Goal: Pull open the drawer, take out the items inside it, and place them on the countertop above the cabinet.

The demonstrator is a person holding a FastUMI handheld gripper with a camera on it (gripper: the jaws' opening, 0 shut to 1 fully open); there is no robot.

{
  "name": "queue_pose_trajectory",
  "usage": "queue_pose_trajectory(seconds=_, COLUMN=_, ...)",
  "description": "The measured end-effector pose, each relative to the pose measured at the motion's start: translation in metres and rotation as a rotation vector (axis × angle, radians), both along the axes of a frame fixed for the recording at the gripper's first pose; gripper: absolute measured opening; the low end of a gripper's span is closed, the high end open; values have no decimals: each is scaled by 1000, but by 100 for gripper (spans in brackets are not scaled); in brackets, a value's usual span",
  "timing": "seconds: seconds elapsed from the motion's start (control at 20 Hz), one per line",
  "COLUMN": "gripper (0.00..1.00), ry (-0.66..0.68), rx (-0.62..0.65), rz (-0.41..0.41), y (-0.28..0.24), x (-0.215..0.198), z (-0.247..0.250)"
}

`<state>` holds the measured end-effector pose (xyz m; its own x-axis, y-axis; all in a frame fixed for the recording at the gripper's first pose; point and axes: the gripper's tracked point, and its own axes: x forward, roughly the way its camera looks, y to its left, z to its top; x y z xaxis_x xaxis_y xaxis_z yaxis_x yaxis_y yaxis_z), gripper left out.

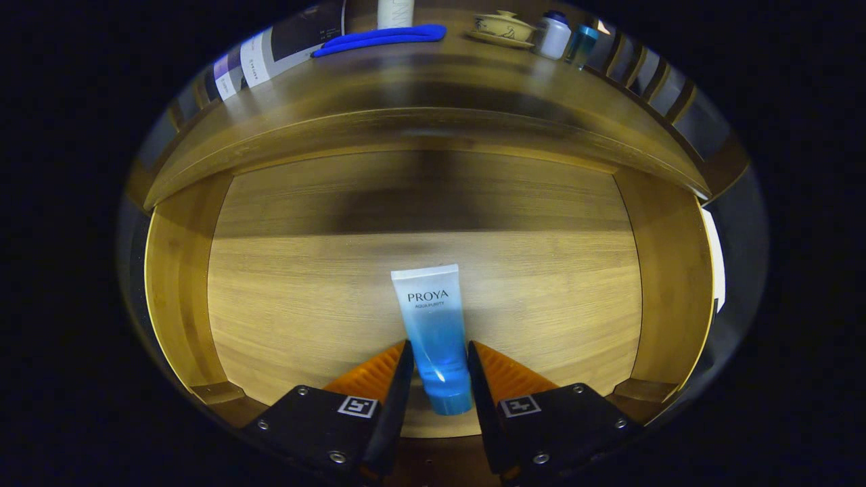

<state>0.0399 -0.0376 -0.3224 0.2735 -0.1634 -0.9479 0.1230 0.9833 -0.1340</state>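
We're looking down into a wooden drawer [284,297] that's already pulled open, with its pale grain floor and low side walls all around. Lying flat on that floor is a blue tube [433,331], cap end toward us and the flat white crimped end pointing away toward the back of the drawer. Our tool [436,358] has its two fingers on either side of the tube's lower half, one on each flank, right up against it. They look like they're touching the sides, but we can't tell for sure if they're actually squeezing yet, and the tube seems to be resting on the drawer floor.

Beyond the drawer, up top, is the desk [419,74] above the cabinet. On it we can see a long blue thing [382,37] lying flat, a small lidded cup on a saucer [502,28], a white bottle with a dark cap [555,34] and a teal bottle [580,44] right beside it.
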Motion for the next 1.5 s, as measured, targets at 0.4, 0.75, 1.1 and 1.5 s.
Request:
queue_pose_trajectory(seconds=0.4, gripper=32, ry=-53, rx=-17, rz=-11, y=-4, x=-5, z=2)
queue_pose_trajectory(seconds=0.75, gripper=24, ry=-116, rx=-97, rz=61, y=-5, x=-8, z=25)
queue_pose_trajectory(seconds=1.1, gripper=24, ry=-248, rx=-198, rz=110, y=-2, x=-11, z=99)
queue_pose_trajectory(seconds=1.5, gripper=24, ry=-432, rx=-189, rz=106, y=2, x=55, z=168)
